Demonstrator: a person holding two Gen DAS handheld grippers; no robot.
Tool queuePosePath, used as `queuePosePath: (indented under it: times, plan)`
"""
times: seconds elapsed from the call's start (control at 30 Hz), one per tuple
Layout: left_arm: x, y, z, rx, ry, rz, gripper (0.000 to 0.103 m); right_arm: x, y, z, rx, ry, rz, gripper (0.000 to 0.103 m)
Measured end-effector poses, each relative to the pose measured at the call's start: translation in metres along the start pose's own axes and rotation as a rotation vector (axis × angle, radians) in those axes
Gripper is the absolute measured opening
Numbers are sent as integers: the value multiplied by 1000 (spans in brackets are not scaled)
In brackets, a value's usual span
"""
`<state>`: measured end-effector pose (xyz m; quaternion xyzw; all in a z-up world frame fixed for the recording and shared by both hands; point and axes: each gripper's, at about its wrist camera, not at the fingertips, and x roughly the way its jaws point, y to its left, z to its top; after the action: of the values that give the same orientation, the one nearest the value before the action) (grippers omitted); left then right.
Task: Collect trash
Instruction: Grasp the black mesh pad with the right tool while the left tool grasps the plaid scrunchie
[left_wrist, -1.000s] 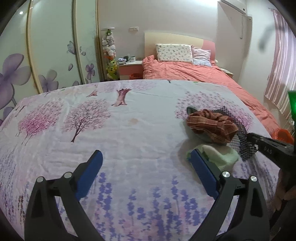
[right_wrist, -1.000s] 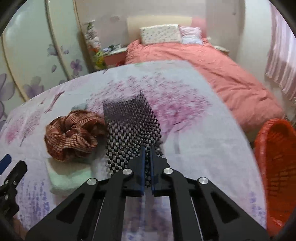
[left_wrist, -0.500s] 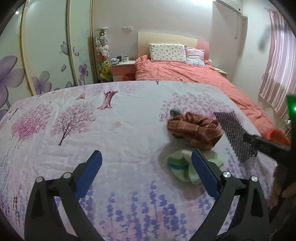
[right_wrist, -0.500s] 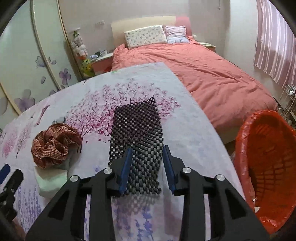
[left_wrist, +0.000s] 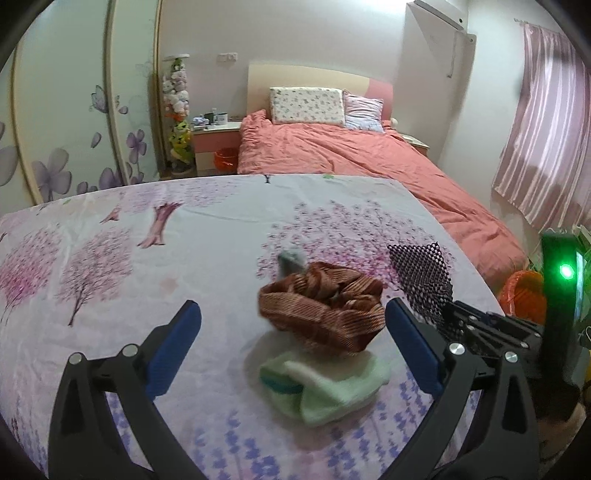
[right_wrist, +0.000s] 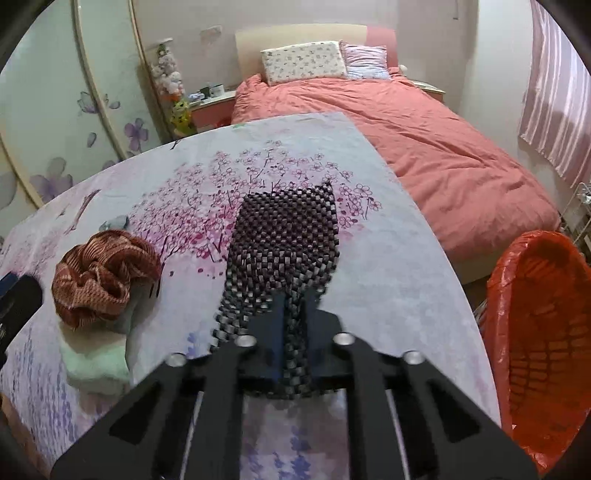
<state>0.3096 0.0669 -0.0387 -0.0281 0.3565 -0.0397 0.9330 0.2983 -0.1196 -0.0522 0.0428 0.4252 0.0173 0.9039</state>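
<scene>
My right gripper (right_wrist: 294, 308) is shut on the near end of a black mesh mat (right_wrist: 284, 236), which stretches forward over the flowered table cover; the mat also shows in the left wrist view (left_wrist: 421, 275). My left gripper (left_wrist: 291, 339) is open and empty, its jaws either side of a brown striped cloth (left_wrist: 325, 310) that lies on a pale green towel (left_wrist: 328, 384). Both show in the right wrist view at the left: the cloth (right_wrist: 103, 273) and the towel (right_wrist: 96, 360). An orange-lined trash basket (right_wrist: 539, 332) stands off the table's right edge.
The flowered table cover (left_wrist: 129, 258) spreads to the left and far side. A small grey object (left_wrist: 291, 260) lies just behind the brown cloth. A pink bed (left_wrist: 351, 155) stands beyond the table, with a nightstand (left_wrist: 218, 136) beside it.
My right gripper, open half a second ago, has shut on the mesh mat again. My left gripper has moved toward the brown cloth and towel, which now sit between its jaws.
</scene>
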Motion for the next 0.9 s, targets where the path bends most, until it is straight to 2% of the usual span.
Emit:
queuePosePath:
  times: [0.1,0.17,0.3,0.4,0.47,0.53,0.6,0.63,0.7,0.77,0.9]
  plan:
    - [15,-5,2,18,35,17,97,-6,-4,-6,0,-4,-20,5]
    - [24,-5,2,14,69,21,89,-8,-9,-8,13,-4,-12,5]
    - [32,3,-1,-48,115,-26,82,-7,-8,-7,13,-3,-13,5]
    - [36,7,-2,-93,139,-96,66,-6,-8,-6,13,-3,-13,5]
    - [41,8,-3,-104,162,-137,48,-7,-7,-7,11,-4,-14,5]
    - [40,6,-5,-107,165,-163,39,-9,-9,-7,10,-5,-10,5]
    - [38,6,-6,-122,163,-165,40,-10,-11,-8,16,-9,-6,5]
    - [39,7,-6,-137,164,-166,44,-11,-12,-8,20,-11,-4,5]
    - [42,9,-7,-161,177,-177,44,-11,-13,-8,26,-13,-3,5]
    - [41,8,-5,-160,171,-182,24,-14,-12,-8,27,-19,-3,5]
    - [23,1,2,-116,117,-171,18,-26,-14,-5,34,-58,10,5]
